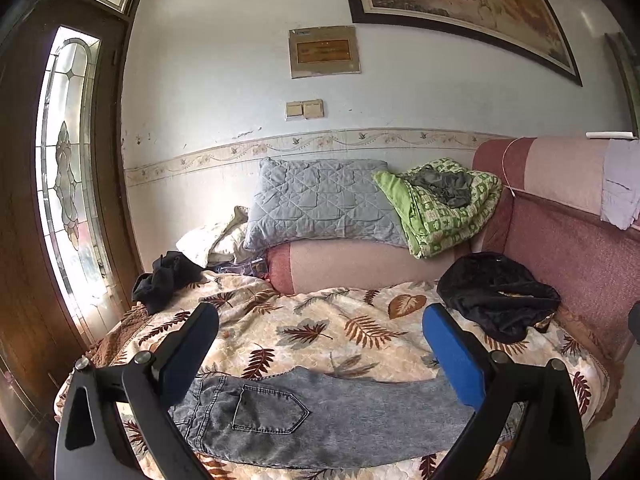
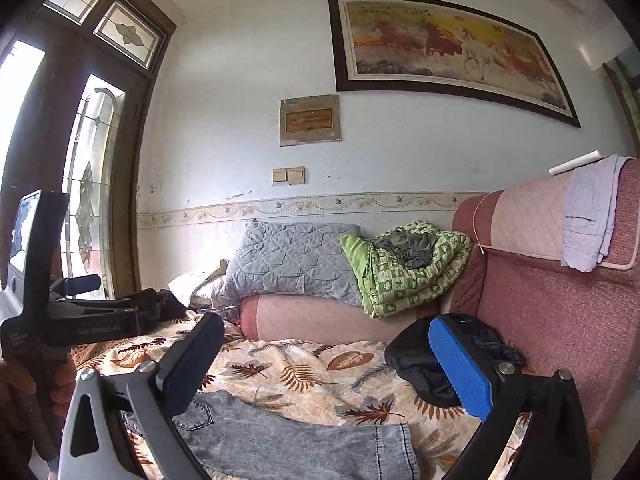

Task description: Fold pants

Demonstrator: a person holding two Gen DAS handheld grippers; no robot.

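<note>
Grey acid-wash denim pants [image 1: 320, 420] lie flat along the front of a leaf-print cover [image 1: 320, 328], back pocket up, waist to the left. In the right wrist view the pants [image 2: 288, 436] show their leg hem at the right. My left gripper [image 1: 320, 320] hovers open above the waist and pocket, holding nothing. My right gripper [image 2: 326, 340] is open too, raised over the leg end, with nothing between its fingers. The left gripper's body [image 2: 72, 312] shows at the left edge of the right wrist view.
A black garment [image 1: 496, 296] lies at the sofa's right corner, another dark one [image 1: 164, 280] at the left. A grey quilted pillow [image 1: 320, 204] and green blanket [image 1: 440, 204] sit on the pink bolster [image 1: 352, 264]. The pink sofa back [image 1: 580, 240] rises at right.
</note>
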